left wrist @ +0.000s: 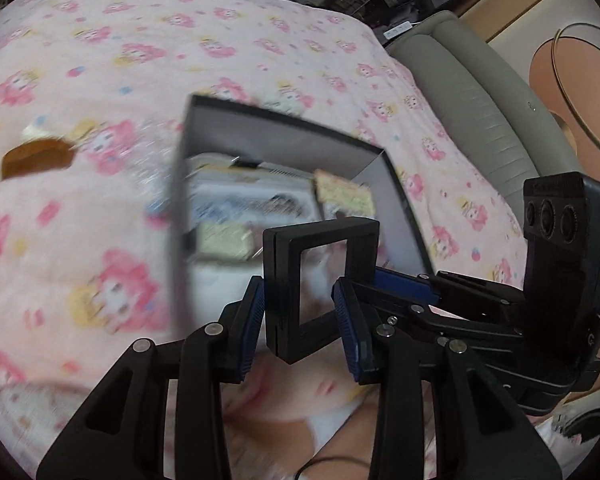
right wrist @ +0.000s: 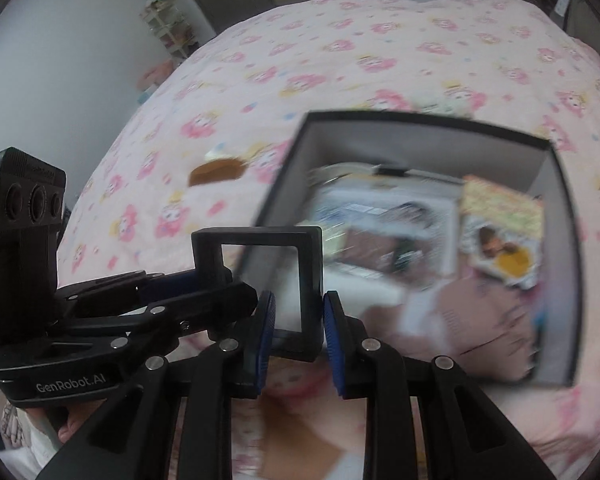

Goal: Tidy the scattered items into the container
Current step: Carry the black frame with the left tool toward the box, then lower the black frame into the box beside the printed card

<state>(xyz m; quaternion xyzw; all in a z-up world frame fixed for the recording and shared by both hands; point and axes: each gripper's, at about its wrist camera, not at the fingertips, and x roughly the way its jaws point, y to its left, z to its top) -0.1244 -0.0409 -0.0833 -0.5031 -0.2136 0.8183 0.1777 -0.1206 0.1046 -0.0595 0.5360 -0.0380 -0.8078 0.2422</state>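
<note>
A black square frame with a clear pane hangs in the air over the pink bedspread, held from both sides. My left gripper is shut on its left bar. My right gripper is shut on its right bar. Just beyond the frame stands the container, an open box with a black rim and grey walls, with several printed packets and cards inside. A small brown item lies on the bedspread left of the box. The picture is blurred by motion.
The pink patterned bedspread fills most of both views. A grey padded edge runs along its right side, with a round wooden table beyond. A shelf unit stands by the far wall. A hand grips the left handle.
</note>
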